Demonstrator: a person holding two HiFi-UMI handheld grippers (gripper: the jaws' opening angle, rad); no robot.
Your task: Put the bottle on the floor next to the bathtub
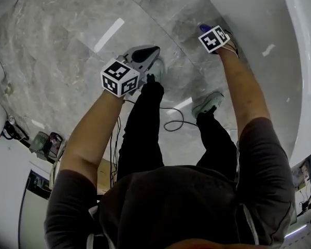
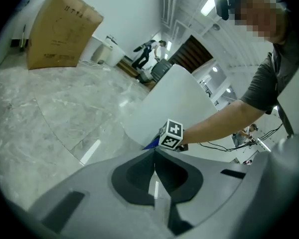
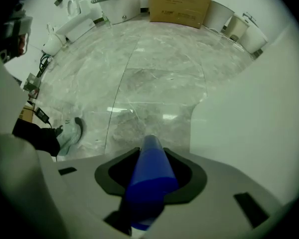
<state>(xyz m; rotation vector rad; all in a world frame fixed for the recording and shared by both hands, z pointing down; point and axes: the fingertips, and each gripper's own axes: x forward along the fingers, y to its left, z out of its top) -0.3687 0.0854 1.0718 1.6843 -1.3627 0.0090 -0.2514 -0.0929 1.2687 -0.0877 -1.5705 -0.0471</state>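
The blue bottle (image 3: 150,176) sits between the jaws of my right gripper (image 3: 150,148), which is shut on it and points straight down at the marble floor (image 3: 154,83). The white bathtub (image 3: 254,113) rises just to the right of it. In the head view, only a sliver of the bottle (image 1: 205,28) shows beyond the right gripper (image 1: 215,39), beside the bathtub (image 1: 259,40). My left gripper (image 1: 151,52) hangs over the floor further left; its jaws (image 2: 154,156) meet with nothing between them. From the left gripper view, the right gripper's marker cube (image 2: 172,134) is low against the tub's wall (image 2: 169,96).
The person's shoes (image 1: 207,102) stand on the floor between the grippers, with a cable (image 1: 173,119) trailing by them. A cardboard box (image 3: 182,1) and white fixtures (image 3: 239,26) line the far wall. Other gear (image 1: 46,141) lies at the left.
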